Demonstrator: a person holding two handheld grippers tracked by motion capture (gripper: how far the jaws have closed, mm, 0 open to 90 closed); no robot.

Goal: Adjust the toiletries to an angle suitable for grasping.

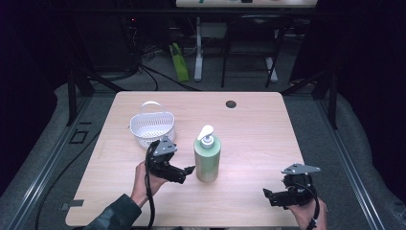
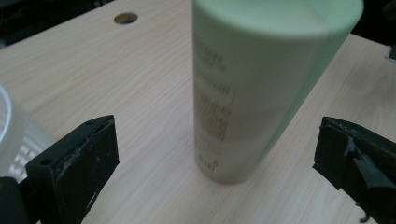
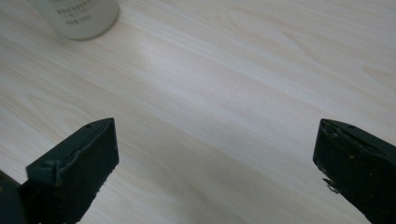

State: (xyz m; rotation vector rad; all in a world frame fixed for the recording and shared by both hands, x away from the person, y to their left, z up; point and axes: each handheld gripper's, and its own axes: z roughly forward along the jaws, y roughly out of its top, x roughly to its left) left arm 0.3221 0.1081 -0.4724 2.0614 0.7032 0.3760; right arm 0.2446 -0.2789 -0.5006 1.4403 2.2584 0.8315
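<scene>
A pale green pump bottle (image 1: 207,158) with a white pump head stands upright near the middle of the wooden table (image 1: 253,124). My left gripper (image 1: 184,173) is just left of the bottle, pointing at its lower body, open. In the left gripper view the bottle (image 2: 252,88) stands close ahead between the spread jaws, untouched. My right gripper (image 1: 269,195) hovers open near the table's front right corner, pointing left, with bare wood between its jaws. The bottle's base (image 3: 77,16) shows at the top left of the right gripper view.
A white perforated basket (image 1: 152,127) with a handle stands behind my left gripper, and its rim (image 2: 11,135) shows at the left edge of the left gripper view. A round cable hole (image 1: 231,104) lies near the table's far edge. Table legs and cables stand beyond.
</scene>
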